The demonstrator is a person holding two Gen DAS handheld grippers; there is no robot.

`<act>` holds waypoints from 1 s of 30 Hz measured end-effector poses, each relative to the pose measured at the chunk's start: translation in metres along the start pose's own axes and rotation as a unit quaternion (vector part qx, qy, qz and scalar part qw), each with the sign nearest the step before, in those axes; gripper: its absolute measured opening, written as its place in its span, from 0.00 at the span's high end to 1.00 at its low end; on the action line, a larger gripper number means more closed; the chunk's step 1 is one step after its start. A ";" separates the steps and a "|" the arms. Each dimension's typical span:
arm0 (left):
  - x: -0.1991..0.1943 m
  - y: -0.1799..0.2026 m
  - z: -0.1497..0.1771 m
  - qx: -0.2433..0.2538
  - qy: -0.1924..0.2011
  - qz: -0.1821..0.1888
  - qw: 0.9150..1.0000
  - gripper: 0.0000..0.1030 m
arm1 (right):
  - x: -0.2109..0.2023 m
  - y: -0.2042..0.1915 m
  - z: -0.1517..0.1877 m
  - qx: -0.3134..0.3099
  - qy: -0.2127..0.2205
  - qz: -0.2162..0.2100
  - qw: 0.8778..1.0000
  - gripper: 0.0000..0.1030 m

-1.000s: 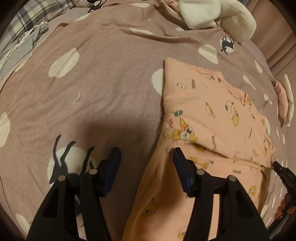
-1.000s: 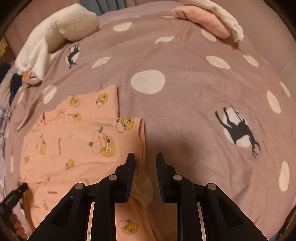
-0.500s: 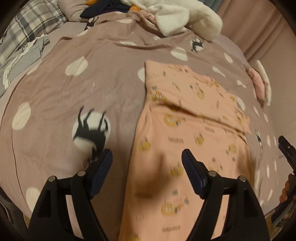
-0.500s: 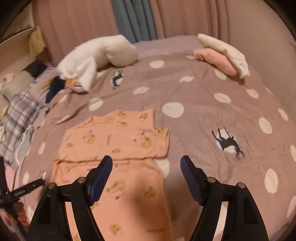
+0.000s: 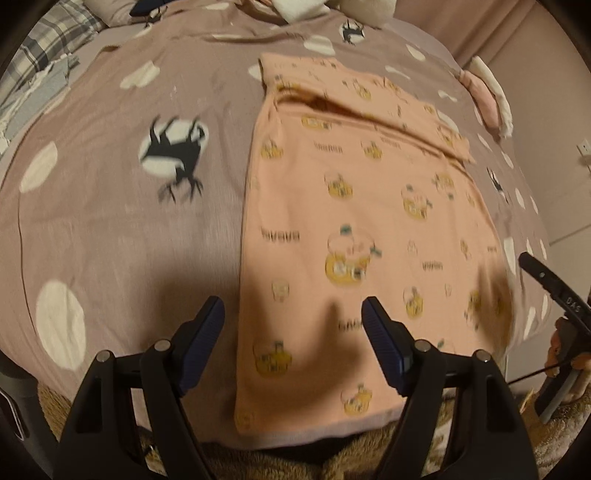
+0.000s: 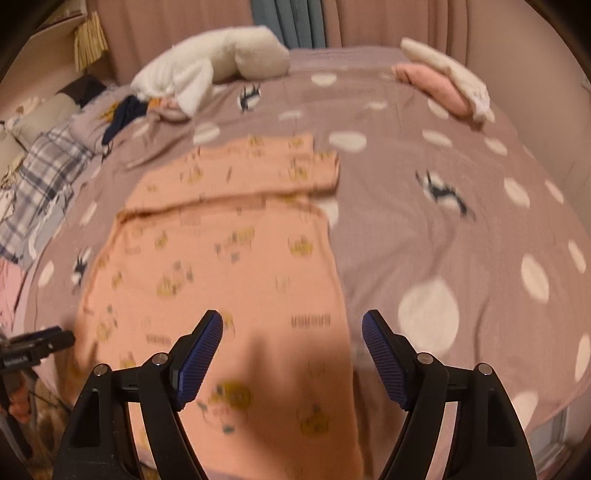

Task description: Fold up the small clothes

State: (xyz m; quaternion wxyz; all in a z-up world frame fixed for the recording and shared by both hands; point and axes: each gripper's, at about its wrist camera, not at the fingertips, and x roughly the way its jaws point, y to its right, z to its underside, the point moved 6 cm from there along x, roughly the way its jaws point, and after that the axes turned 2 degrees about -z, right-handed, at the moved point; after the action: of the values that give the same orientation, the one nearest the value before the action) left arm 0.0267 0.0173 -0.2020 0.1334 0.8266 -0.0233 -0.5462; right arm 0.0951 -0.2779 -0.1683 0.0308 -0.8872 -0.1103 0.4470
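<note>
Bed fills both views. Mauve bedspread (image 6: 443, 236) with white dots and black animal silhouettes. Pink curtains (image 6: 369, 22) behind the bed, blue-grey panel (image 6: 291, 22) between them. White plush pillow (image 6: 229, 59) at the far edge, dark clothing (image 6: 122, 114) heaped beside it. Folded pink and cream pile (image 6: 447, 85) at far right corner. Plaid fabric (image 6: 40, 177) on the left side. Wall socket (image 5: 585, 147) on the right wall. Shaggy brown rug (image 5: 369, 458) at the bed foot. Warm, dim light.
</note>
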 end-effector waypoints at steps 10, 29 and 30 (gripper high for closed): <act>0.009 -0.003 0.036 0.006 -0.037 0.031 0.999 0.36 | -0.004 0.013 0.051 0.035 -0.041 -0.003 0.999 0.25; 0.009 0.002 0.070 -0.002 -0.083 0.118 0.990 0.67 | -0.002 0.028 0.107 0.078 -0.104 -0.020 0.991 0.48; 0.009 0.005 0.070 0.002 -0.082 0.120 0.989 0.75 | -0.002 0.028 0.107 0.077 -0.103 -0.022 0.991 0.51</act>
State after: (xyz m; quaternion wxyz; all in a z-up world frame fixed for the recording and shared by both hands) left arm -0.0332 -0.0024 -0.2346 0.1939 0.7704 -0.1344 -0.5923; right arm 0.0129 -0.3101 -0.2352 0.0973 -0.8290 -0.0973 0.5420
